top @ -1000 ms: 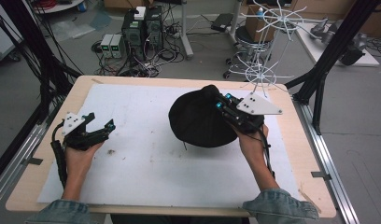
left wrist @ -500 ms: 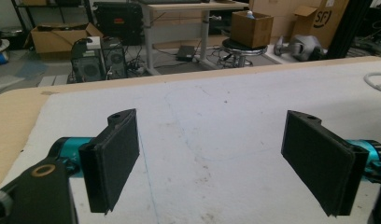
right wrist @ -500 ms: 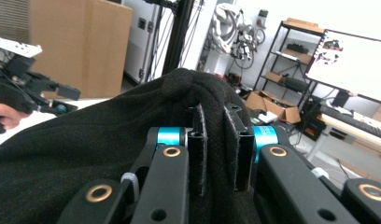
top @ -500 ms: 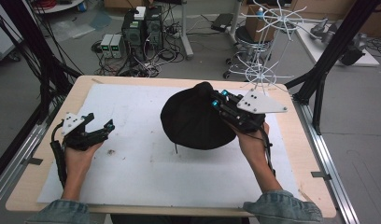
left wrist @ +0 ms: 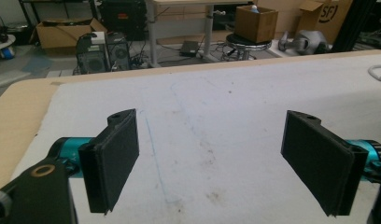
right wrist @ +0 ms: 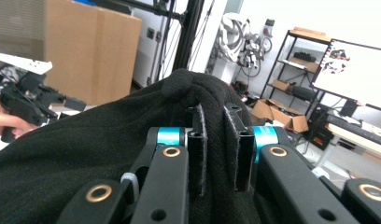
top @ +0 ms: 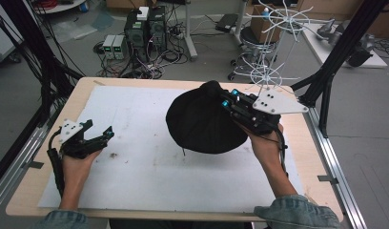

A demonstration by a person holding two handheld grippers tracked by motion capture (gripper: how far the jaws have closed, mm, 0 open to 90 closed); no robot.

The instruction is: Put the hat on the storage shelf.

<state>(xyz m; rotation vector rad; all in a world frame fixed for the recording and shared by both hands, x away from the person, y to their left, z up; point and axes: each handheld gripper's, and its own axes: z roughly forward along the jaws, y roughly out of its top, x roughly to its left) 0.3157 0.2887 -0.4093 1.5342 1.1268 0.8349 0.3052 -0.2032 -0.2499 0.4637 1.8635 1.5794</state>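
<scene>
Two black jaws of the right gripper (right wrist: 215, 149) are seen pinched tight on a fold of the black knit hat (top: 202, 121), which is held up right of centre in the high view, its lower edge near the white mat (top: 145, 176) (whether it touches cannot be told). At lower left, the left gripper (top: 95, 138) is held low over the mat, its jaws spread wide with nothing between them.

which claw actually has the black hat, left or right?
The right claw: its jaws are pinched shut on a fold of the black hat, lifting it at the table's right. The left claw sits open with bare white mat between its jaws.
</scene>
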